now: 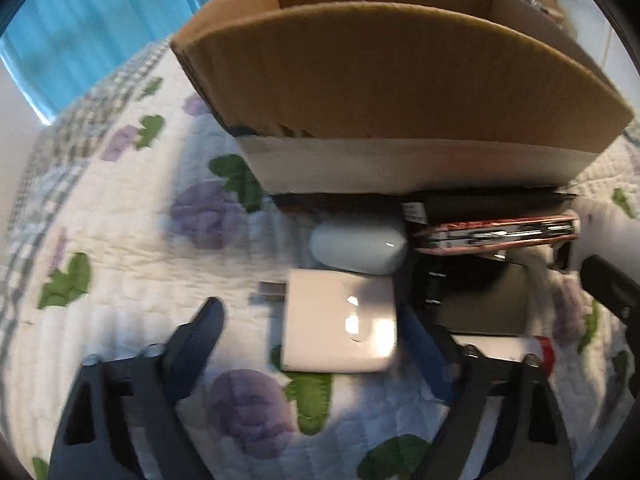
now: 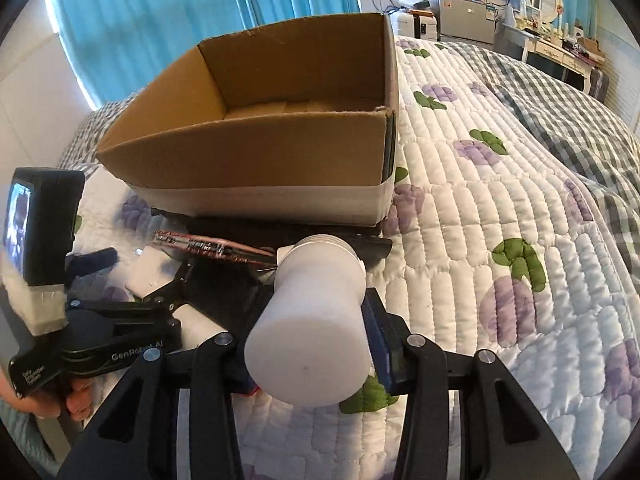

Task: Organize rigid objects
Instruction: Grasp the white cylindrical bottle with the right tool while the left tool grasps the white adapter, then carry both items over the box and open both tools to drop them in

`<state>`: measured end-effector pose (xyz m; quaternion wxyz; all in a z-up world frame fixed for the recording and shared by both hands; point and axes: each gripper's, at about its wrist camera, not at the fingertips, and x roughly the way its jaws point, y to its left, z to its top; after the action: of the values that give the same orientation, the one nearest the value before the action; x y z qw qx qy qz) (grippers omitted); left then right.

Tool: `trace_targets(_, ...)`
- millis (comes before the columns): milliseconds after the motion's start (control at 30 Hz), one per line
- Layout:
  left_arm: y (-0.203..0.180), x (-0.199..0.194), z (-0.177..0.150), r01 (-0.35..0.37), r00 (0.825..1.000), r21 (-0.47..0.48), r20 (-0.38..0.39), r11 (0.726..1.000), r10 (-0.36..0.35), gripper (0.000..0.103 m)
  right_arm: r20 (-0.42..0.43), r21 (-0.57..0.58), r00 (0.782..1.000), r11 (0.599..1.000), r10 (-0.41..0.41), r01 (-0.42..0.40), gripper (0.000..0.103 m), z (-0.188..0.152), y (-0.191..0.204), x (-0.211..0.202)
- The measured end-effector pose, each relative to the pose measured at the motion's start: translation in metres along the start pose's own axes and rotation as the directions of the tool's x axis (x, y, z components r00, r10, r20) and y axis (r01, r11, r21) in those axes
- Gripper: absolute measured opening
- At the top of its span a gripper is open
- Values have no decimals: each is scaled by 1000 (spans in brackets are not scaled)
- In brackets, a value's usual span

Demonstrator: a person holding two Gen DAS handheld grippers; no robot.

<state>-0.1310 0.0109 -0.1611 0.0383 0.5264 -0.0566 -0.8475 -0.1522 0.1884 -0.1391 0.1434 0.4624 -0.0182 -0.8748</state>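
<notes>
Up top in both views, biggest first:
Box: my cardboard box [image 2: 256,152] sits open on the quilt [image 2: 500,208], upper centre.
Right tongs: my right gripper [image 2: 308,344] is pinching a white bottle [image 2: 312,320], lower centre.
Left tongs: my left gripper [image 1: 320,336] is spread around the white charger [image 1: 340,324], pads not touching, lower centre.
Case: white earbud case [image 1: 358,246] just above the charger.

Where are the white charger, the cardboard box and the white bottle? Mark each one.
white charger [image 1: 340,324]: left wrist view, on its flat top face.
cardboard box [image 2: 248,156]: right wrist view, on its near outer wall.
white bottle [image 2: 316,320]: right wrist view, on its side wall.
</notes>
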Motion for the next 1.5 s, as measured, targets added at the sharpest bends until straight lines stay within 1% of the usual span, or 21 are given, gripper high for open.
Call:
trace_targets(33,1,0,-1,25,1000,-1,-6,1000,-25,68,0,0,1000,1000,4,-4,42,2,2,1)
trace_targets(67,1,1,-2,33,999,1,-15,999,-33,62,-1,2,1000,1000,4,-4,42,4,5,1)
trace_targets(100,0,4,-4,39,999,12,-37,999,-38,52,-2,3,1000,1000,4,-4,42,3,5,0)
trace_targets(133,-3,6,-6,31,999,30,-39,999,-30,52,0,4,1000,1000,6,-6,42,-6,14,-8)
trace_targets(200,-11,-1,-10,-1,1000,69,-16,998,2,51,2,5,1000,1000,8,-8,42,-7,15,-9)
trace_targets(233,-13,-5,-12,-2,1000,80,-8,997,3,51,6,7,1000,1000,6,-6,42,-8,16,-12)
trace_targets(367,-13,-29,-20,29,999,72,27,997,-31,51,27,1,1000,1000,-13,13,42,-10,18,-25)
trace_targets(533,-4,-76,-27,26,992,54,125,998,-33,51,78,-31,996,999,-38,40,42,-7,26,-49)
trace_targets(633,1,-107,-23,28,978,43,206,999,-36,51,114,-53,992,997,-45,52,42,-1,31,-67)
trace_targets(667,5,-110,-14,33,973,40,227,999,-41,51,127,-59,991,997,-46,54,42,2,33,-73)
trace_targets(767,4,-137,1,43,952,34,301,998,-51,51,188,-87,981,994,-47,64,42,19,40,-100)
trace_targets(800,8,-147,18,42,944,34,325,999,-51,51,221,-96,974,993,-51,74,42,28,42,-114)
trace_targets(867,17,-163,39,48,929,39,366,998,-59,51,271,-110,961,990,-52,85,42,44,47,-136)
trace_targets(1000,25,-181,72,90,905,46,414,995,-100,51,330,-144,943,985,-43,95,42,78,57,-165)
trace_targets(1067,29,-184,94,96,898,48,426,994,-107,51,347,-162,937,982,-40,101,42,96,62,-172)
trace_targets(1167,29,-180,118,73,898,46,433,996,-85,51,359,-172,933,981,-21,88,42,121,64,-172)
trace_targets(1200,29,-174,132,62,899,45,431,997,-76,51,365,-168,931,981,-25,93,42,128,64,-171)
trace_targets(1267,29,-166,148,62,903,40,424,997,-73,51,371,-164,928,981,-38,106,42,143,61,-163)
trace_targets(1367,24,-144,167,54,904,40,423,998,-66,51,369,-141,929,985,-41,100,42,163,53,-144)
trace_targets(1433,15,-122,173,53,913,59,402,997,-73,51,355,-118,934,989,-46,93,42,174,43,-123)
trace_targets(1500,8,-96,178,60,930,70,358,996,-81,51,328,-96,944,992,-48,83,42,181,32,-98)
